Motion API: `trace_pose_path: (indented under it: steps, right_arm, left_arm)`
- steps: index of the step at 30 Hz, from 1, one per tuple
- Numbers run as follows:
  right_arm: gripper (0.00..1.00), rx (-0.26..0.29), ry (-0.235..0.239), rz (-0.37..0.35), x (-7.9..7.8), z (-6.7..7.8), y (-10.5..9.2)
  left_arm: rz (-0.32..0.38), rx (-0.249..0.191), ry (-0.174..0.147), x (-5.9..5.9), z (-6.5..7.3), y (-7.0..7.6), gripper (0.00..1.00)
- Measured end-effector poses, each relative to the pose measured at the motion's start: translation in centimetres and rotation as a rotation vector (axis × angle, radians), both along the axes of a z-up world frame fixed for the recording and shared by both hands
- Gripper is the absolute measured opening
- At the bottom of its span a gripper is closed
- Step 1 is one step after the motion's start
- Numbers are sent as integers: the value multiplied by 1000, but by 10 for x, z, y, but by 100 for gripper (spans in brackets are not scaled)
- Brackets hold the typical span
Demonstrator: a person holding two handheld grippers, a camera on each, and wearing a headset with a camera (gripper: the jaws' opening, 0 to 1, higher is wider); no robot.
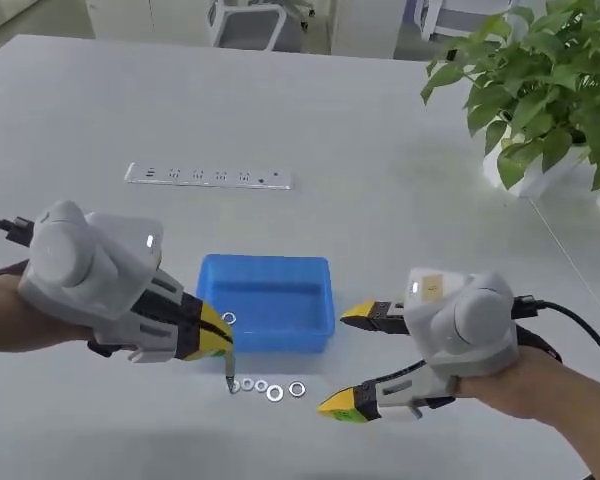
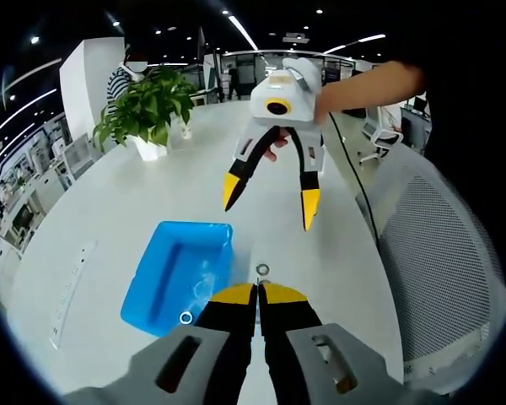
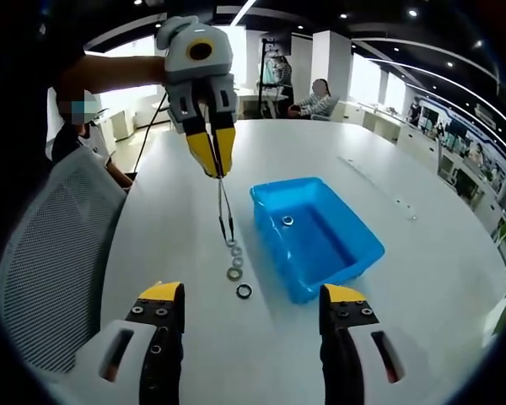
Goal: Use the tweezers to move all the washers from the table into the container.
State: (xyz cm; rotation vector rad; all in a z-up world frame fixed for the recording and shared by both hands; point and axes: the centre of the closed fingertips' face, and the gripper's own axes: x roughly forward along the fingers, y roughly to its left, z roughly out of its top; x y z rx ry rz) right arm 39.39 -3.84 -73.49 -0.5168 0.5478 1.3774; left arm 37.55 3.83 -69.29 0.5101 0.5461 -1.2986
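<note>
A pale grey office tabletop (image 1: 380,150), with a green potted plant (image 1: 540,90) upper right. Lower centre sits a blue plastic container (image 1: 270,300), with silver metal washers (image 1: 270,388) in a row just below it. The left gripper (image 1: 215,335) pinches thin metal tweezers (image 1: 229,375) between its jaws; the right gripper (image 1: 347,360) has its jaws spread.

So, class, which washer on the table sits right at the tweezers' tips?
The washer at the row's end nearest the left gripper; the tweezers point down at it, while the others lie further along.
</note>
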Motion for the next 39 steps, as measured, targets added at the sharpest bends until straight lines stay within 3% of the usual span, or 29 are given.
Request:
trace_pose_path:
  steps: [12,19,39]
  right_arm:
    - [65,-1,-1,5,-1,0,2]
    - [60,7,-9,38,-5,-1,9]
    - [36,22,-43,202,-18,-9,62]
  left_arm:
    - [-3,-4,6,-1,-3,-2,5]
    - [-15,5,6,-4,-3,1,5]
    - [-26,-3,24,-8,-3,0,5]
